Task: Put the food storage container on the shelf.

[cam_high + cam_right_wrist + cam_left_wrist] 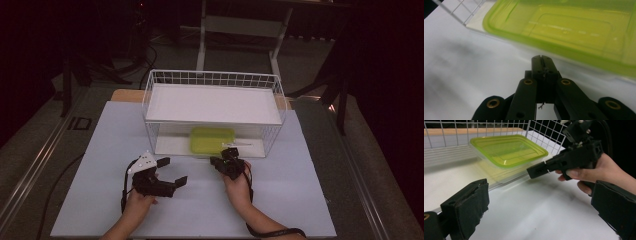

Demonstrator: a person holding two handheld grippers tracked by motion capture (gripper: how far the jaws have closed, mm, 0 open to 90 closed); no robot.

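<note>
Nearest the person: both forearms come in over the white table (300,200). Left gripper (170,172) sits low on the left w/ jaws spread wide, nothing between them; in its own view the two padded jaws stand far apart at the picture's edges, bare tabletop between. It's angled toward the middle, not toward the basket.

Right gripper (218,161) is further fwd, jaws pressed together, empty. In its own view the tips (541,65) meet in a thin seam and point straight at the near rim of the green-lidded container (574,32). Tip is close to that rim but apart from it; a strip of white surface shows between them. The left gripper view gives the same: closed right gripper (537,171) just short of the container's corner, not touching.

Container (212,139) lies flat on the bottom level of the white wire basket (150,95), under its white shelf, at the open front side. Long axis runs left-right across the table, so the long near edge faces the person. It lies dead ahead of the right gripper, slightly left of it; the right hand is clearly nearer than the left.

Judgement: next move is the right's. Shut jaws would need to open to take the rim, or stay shut to nudge it.
</note>
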